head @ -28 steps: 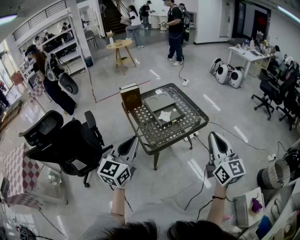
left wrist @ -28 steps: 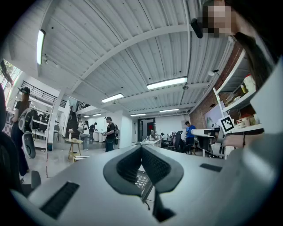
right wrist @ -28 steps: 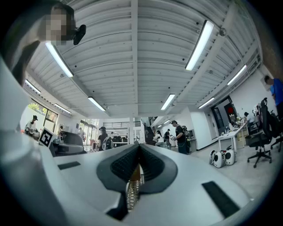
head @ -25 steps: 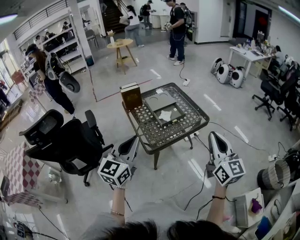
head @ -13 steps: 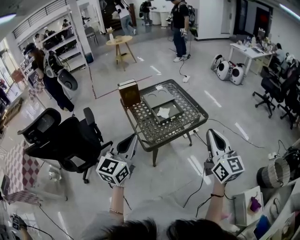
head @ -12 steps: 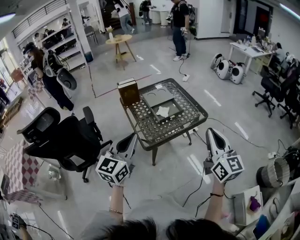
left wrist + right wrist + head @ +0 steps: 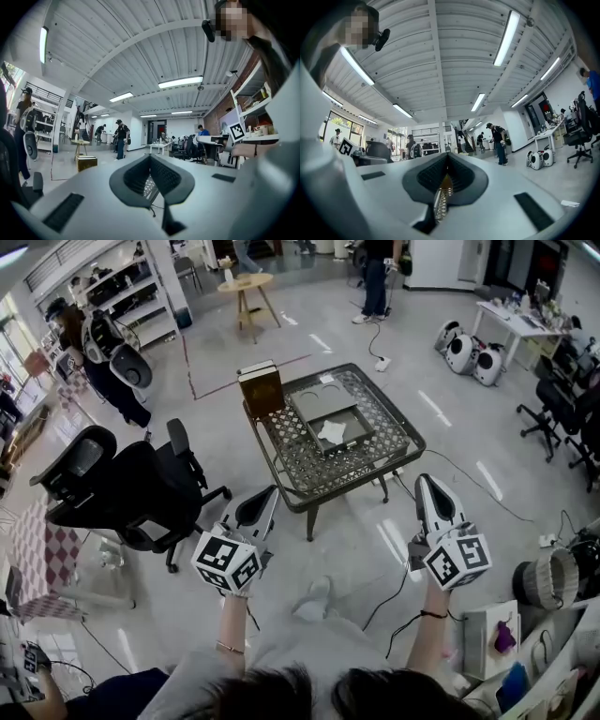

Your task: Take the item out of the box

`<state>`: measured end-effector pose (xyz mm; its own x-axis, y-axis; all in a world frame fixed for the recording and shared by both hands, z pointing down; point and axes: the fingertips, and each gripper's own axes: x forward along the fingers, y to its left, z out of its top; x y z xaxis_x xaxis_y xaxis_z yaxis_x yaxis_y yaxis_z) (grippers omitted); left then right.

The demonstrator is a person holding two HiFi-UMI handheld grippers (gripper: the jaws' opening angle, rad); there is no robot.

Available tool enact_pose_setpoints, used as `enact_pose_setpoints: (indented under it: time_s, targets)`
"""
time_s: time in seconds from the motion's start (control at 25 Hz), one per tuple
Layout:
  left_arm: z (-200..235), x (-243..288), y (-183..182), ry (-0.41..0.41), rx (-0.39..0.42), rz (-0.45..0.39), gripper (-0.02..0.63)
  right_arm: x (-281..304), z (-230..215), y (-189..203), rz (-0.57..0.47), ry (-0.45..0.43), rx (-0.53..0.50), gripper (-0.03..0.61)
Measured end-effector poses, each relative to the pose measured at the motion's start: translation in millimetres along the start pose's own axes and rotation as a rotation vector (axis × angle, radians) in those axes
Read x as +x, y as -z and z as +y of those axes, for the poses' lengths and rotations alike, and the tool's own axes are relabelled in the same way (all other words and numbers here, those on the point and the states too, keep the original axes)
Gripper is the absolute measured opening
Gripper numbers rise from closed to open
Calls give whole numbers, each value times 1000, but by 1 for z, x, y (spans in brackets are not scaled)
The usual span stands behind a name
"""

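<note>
Item [image 7: 332, 430] lies in the box [image 7: 312, 404], well apart from the left gripper [image 7: 269, 492] and right gripper [image 7: 427, 481], both pressed together and empty; the next move probably calls for approaching the box and spreading 1 gripper.

Pale item [image 7: 331, 431] in the box [image 7: 349, 427] too small to identify, table [image 7: 148, 185] mostly hidden behind left gripper [image 7: 150, 159]

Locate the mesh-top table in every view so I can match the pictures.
Head view: mesh-top table, upper centre, ahead of both grippers.
Left gripper view: only a sliver of its mesh, low centre, seen between the jaws.
Right gripper view: again a sliver, low centre, between the jaws.
Shared landmark: the person in black beyond the table, top edge, left of centre, right of centre.
</note>
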<state>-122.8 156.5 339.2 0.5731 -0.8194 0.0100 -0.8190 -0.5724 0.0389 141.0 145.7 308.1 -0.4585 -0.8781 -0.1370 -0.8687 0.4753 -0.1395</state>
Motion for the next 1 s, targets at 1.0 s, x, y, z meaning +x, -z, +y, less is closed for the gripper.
enact_pose_setpoints:
  time_s: [1.0]
  targets:
    - [83, 135, 11, 95, -46, 2, 17, 125, -57, 27, 29, 56, -4, 21]
